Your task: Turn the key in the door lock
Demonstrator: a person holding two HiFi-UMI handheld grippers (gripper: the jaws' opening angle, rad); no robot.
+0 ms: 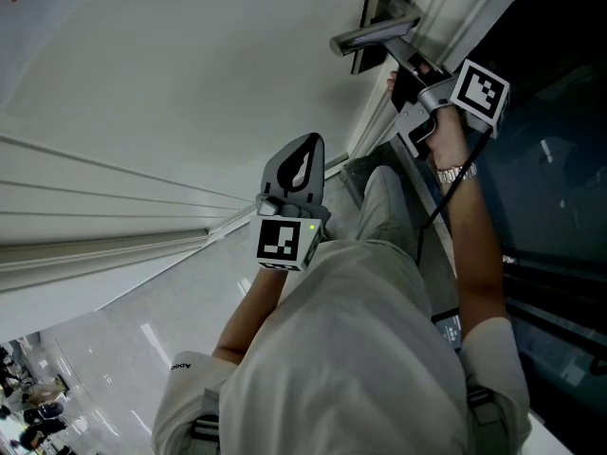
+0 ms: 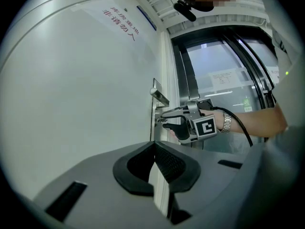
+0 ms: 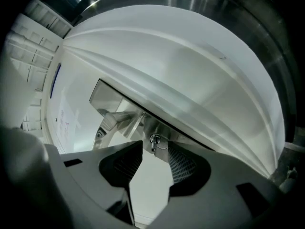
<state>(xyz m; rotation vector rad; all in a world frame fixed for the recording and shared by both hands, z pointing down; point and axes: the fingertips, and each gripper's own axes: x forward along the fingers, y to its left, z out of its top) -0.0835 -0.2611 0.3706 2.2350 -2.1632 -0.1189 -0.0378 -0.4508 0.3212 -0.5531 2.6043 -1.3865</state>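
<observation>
We see the right gripper (image 3: 155, 148) held up to the door (image 1: 171, 93) with its jaws spread apart. The key (image 3: 153, 142) stands in the gap between them, and neither pad presses on it. The key is seated in the lock plate (image 3: 143, 128), with the lever handle (image 3: 113, 120) at its ten o'clock. In the head view this gripper is at one o'clock of the frame, close against the door edge, and the handle juts out just at its eleven o'clock. Its marker cube (image 1: 480, 89) faces us, and a metal wristwatch (image 1: 455, 172) shows on the wrist at the cube's six o'clock. The left gripper (image 1: 308, 154) is near the middle of that view, at seven o'clock from the right one and well apart from the lock. Its jaws are pressed together at the tips with nothing between them, and it touches nothing. In the left gripper view, red lettering (image 2: 121, 20) marks the door at eleven o'clock, and the right gripper reaches the lock at two o'clock of the closed jaws.
</observation>
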